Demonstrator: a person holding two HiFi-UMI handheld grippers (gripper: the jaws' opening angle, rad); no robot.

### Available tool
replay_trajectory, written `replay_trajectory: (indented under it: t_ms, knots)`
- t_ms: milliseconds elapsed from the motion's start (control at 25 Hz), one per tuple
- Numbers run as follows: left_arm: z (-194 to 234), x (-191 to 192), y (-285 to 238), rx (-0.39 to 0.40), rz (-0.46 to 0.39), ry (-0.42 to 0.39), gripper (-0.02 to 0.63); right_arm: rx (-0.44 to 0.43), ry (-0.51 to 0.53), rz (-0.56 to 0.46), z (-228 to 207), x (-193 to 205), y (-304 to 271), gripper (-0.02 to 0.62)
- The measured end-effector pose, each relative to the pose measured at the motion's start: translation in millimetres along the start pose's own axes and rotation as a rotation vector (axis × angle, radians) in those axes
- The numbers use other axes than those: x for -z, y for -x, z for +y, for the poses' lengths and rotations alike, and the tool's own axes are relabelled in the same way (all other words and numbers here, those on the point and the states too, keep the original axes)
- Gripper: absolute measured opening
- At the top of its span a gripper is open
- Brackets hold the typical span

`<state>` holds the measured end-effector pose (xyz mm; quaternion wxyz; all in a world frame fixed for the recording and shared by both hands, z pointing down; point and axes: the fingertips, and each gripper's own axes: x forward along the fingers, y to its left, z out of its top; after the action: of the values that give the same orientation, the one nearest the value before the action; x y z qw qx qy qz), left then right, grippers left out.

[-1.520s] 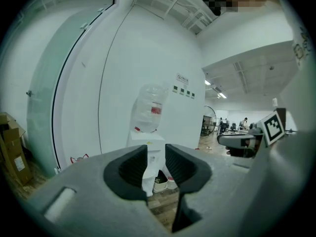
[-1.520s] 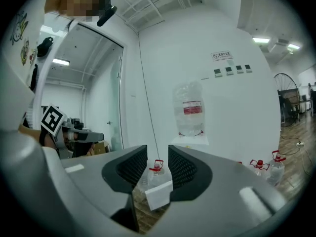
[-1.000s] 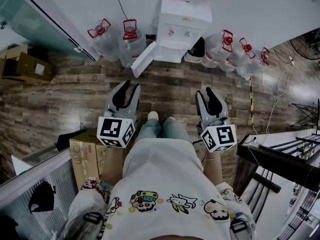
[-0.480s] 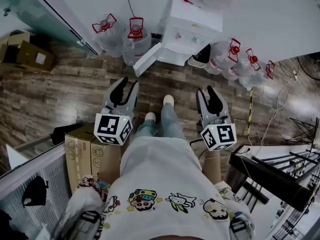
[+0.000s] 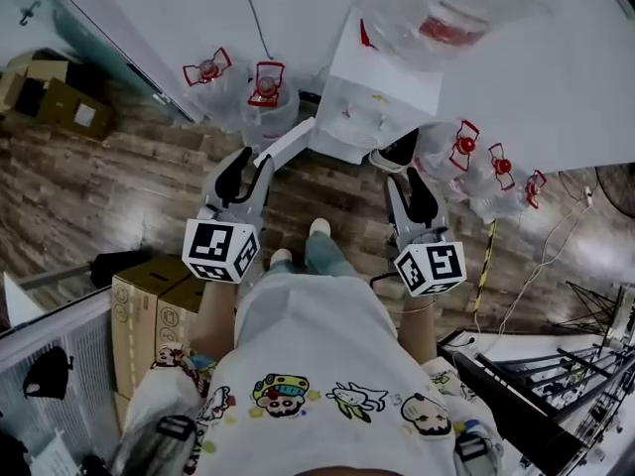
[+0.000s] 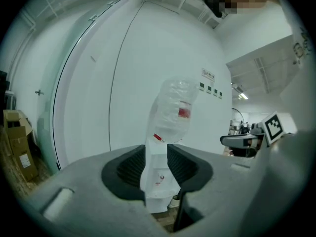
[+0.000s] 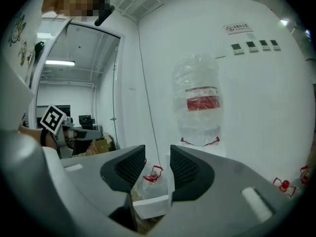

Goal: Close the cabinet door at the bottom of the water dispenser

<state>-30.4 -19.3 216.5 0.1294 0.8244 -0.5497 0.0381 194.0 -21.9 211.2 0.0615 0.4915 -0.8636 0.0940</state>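
Observation:
The white water dispenser (image 5: 382, 102) stands against the wall with a clear bottle (image 5: 446, 8) on top. Its bottom cabinet door (image 5: 288, 142) hangs open, swung out to the left. My left gripper (image 5: 246, 167) is open and empty just short of the door's free edge, and its jaws have just been opening a little. In the left gripper view the dispenser (image 6: 158, 181) shows between the jaws of the left gripper (image 6: 155, 157). My right gripper (image 5: 405, 177) is open and empty in front of the dispenser's right side. The right gripper (image 7: 157, 164) frames the door's edge (image 7: 150, 204).
Water jugs with red caps stand on the floor left (image 5: 263, 92) and right (image 5: 466, 147) of the dispenser. A black shoe (image 5: 397, 152) lies at its base. Cardboard boxes (image 5: 149, 310) sit at my left, a striped cable (image 5: 486, 256) and a metal rack (image 5: 556, 385) at my right.
The person has stepped forward. Both grippers have moved closer to the dispenser, and the open door now lies just ahead of the left gripper.

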Motion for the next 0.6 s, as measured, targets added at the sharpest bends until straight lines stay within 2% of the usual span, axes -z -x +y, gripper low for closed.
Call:
replay_trajectory:
  t_ms: [240, 600]
  knots:
    - [-9.1, -4.5, -35.0, -0.059, -0.009, 0.002, 0.130, -0.071, 0.011, -0.002, -39.5, -8.1, -25.2, 0.153]
    - [4.1, -7.8, -50.1, -0.121, -0.002, 0.011, 0.131, -0.125, 0.002, 0.016, -50.3, -9.8, -55.4, 0.153]
